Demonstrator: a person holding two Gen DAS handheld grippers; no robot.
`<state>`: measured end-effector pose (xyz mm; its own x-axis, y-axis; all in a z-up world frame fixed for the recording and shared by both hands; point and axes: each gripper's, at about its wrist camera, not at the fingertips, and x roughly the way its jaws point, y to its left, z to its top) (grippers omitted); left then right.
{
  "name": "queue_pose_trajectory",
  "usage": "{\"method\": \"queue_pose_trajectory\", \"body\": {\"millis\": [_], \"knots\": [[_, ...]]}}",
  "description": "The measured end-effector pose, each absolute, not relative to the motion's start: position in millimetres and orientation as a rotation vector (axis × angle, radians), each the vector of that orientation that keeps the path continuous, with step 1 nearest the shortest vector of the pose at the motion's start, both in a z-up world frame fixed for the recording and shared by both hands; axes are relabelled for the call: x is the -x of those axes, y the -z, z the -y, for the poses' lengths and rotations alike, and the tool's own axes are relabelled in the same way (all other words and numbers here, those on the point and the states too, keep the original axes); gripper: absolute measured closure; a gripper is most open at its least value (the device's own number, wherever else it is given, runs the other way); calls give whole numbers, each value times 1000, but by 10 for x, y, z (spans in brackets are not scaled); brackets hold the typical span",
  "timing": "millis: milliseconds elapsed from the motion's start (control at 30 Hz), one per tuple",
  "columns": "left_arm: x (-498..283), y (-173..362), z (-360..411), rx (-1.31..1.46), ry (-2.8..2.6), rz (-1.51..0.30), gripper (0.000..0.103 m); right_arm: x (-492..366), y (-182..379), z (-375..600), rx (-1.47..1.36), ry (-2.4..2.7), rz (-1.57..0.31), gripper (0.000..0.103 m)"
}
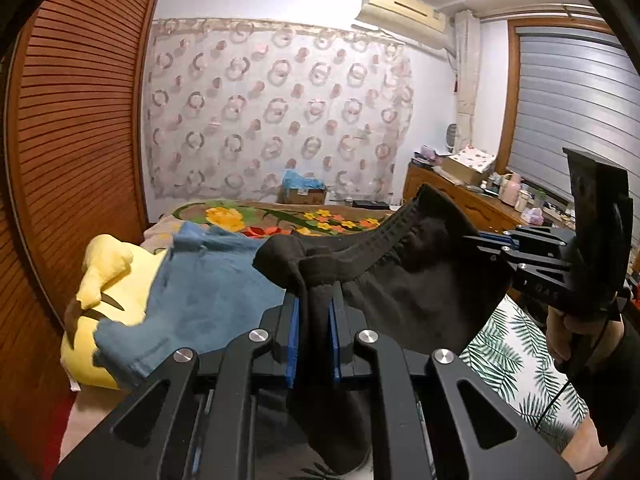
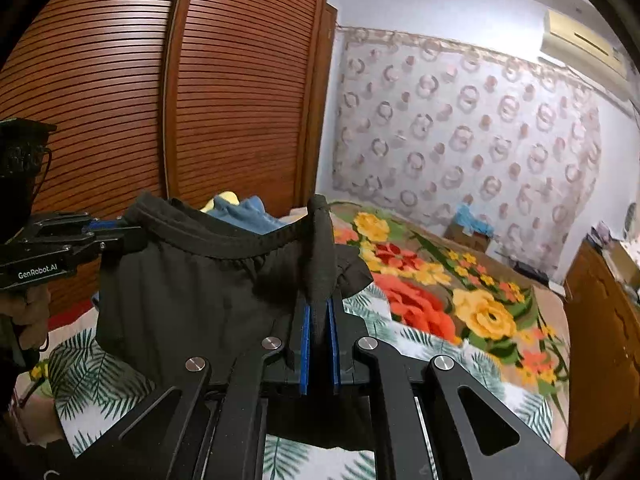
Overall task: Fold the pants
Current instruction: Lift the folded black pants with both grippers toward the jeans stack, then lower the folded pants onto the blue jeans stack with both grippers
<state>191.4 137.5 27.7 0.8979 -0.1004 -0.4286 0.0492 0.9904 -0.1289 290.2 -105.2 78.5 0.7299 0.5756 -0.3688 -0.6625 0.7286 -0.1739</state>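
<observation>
pants held up over the bed

the left gripper (image 1: 314, 312) and right gripper (image 2: 318, 316) each pinch one end of the waistband of the black pants (image 2: 192, 296), which hang stretched between them above the bed (image 2: 500, 364). a leaf-print sheet (image 1: 516, 356) and a floral blanket (image 2: 432, 288) cover the bed. a yellow plush (image 1: 104, 276) under a blue cloth (image 1: 208, 276) lies by the slatted wardrobe (image 2: 240, 80). a ring-patterned curtain (image 1: 280, 108), an air conditioner (image 1: 404, 6) and a cluttered dresser (image 1: 472, 196) line the far walls.

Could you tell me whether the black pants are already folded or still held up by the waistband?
Held up, not folded: the left gripper and right gripper each pinch the waistband of the black pants, which hang above the bed.
</observation>
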Motion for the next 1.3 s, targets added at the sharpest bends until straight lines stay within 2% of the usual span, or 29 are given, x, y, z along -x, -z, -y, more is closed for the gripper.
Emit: {"method": "queue_pose_trajectory", "body": {"millis": [633, 900, 1167, 1300], "knots": [[-1914, -288, -1831, 183, -87, -382, 89, -3642, -956, 495, 418, -828, -191, 95], [-1920, 25, -2047, 238, -178, -454, 89, -4067, -779, 4, 488, -909, -208, 95], [-1832, 114, -2068, 243, -207, -488, 89, -4278, -704, -220, 468, -944, -245, 95], [-1809, 164, -2103, 261, -221, -501, 85, -4344, -683, -270, 468, -938, -267, 95]]}}
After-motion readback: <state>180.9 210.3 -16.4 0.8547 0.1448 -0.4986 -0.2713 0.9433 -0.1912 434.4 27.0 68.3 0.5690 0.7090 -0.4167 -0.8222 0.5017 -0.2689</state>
